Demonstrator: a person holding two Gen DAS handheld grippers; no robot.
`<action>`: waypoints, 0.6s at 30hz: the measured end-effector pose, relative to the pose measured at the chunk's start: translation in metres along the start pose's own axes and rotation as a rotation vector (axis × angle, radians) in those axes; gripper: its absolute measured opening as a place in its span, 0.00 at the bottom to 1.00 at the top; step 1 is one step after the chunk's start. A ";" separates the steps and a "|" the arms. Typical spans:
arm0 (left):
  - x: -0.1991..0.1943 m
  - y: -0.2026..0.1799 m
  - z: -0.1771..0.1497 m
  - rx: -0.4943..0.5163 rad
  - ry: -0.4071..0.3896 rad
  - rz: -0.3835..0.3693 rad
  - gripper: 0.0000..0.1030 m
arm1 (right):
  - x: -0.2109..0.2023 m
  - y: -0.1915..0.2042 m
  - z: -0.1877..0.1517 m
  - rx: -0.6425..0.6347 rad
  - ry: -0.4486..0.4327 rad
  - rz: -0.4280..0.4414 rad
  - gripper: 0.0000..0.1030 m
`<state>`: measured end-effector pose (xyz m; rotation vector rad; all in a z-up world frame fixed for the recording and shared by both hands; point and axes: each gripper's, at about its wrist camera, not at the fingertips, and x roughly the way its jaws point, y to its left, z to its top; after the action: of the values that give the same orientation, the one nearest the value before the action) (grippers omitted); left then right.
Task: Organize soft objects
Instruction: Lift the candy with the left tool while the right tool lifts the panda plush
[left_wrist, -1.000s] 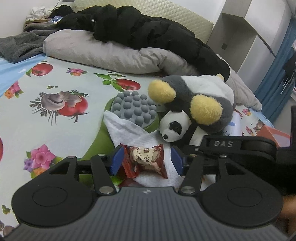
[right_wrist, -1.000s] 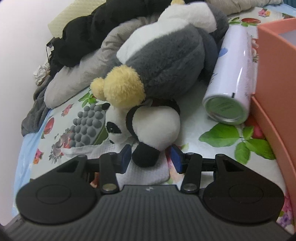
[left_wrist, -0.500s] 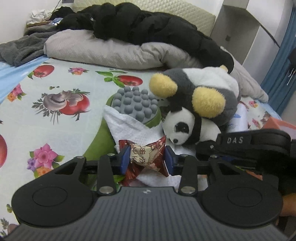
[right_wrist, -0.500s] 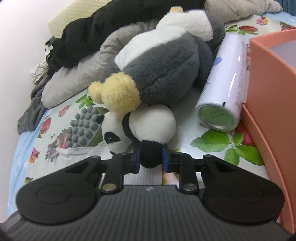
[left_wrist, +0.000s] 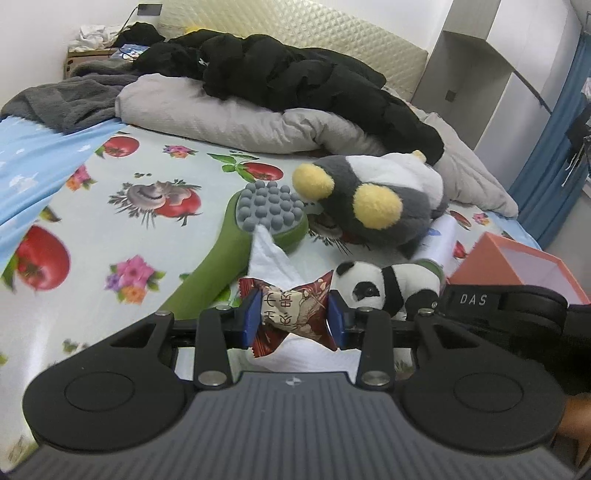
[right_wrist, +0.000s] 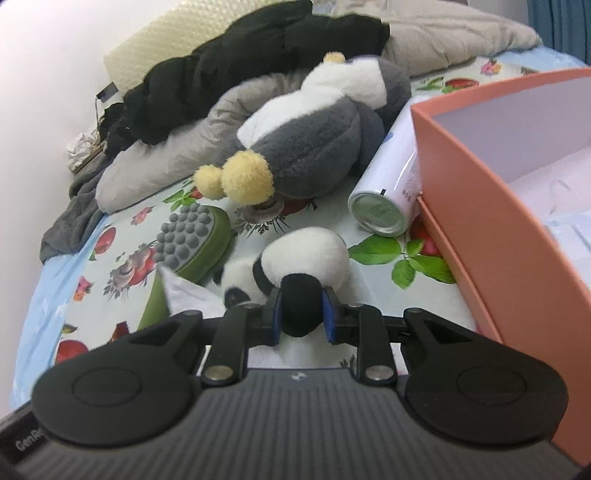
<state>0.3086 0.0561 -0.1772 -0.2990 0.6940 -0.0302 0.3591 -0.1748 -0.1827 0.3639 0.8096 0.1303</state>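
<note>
My left gripper (left_wrist: 292, 317) is shut on a red wrapped snack packet (left_wrist: 291, 308) and holds it above a white cloth (left_wrist: 273, 258). My right gripper (right_wrist: 301, 319) is shut on the black leg of a small panda plush (right_wrist: 306, 258), which is lifted off the bed; the panda also shows in the left wrist view (left_wrist: 384, 288). A larger grey and white plush with yellow feet (left_wrist: 376, 195) lies behind, also in the right wrist view (right_wrist: 314, 147). A pink open box (right_wrist: 517, 192) stands on the right.
A green massage brush with grey nubs (left_wrist: 258, 229) lies on the patterned bed sheet (left_wrist: 110, 229). A white cylinder bottle (right_wrist: 391, 184) lies against the box. A grey pillow (left_wrist: 229, 118) and black clothing (left_wrist: 288, 81) pile up at the back.
Both grippers have risen and pulled back with their loads. The panda has come away from under the grey plush. The snack packet has lifted off the cloth.
</note>
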 end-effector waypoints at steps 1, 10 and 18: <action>-0.006 0.000 -0.003 0.000 0.000 0.000 0.42 | -0.006 0.001 -0.002 -0.010 -0.009 0.000 0.25; -0.053 0.011 -0.035 -0.035 0.027 0.017 0.42 | -0.051 0.009 -0.036 -0.100 -0.018 -0.028 0.24; -0.068 0.030 -0.074 -0.066 0.088 0.027 0.42 | -0.084 0.013 -0.082 -0.183 0.043 -0.038 0.25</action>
<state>0.2076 0.0737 -0.1965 -0.3537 0.7871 0.0052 0.2418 -0.1614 -0.1726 0.1733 0.8393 0.1759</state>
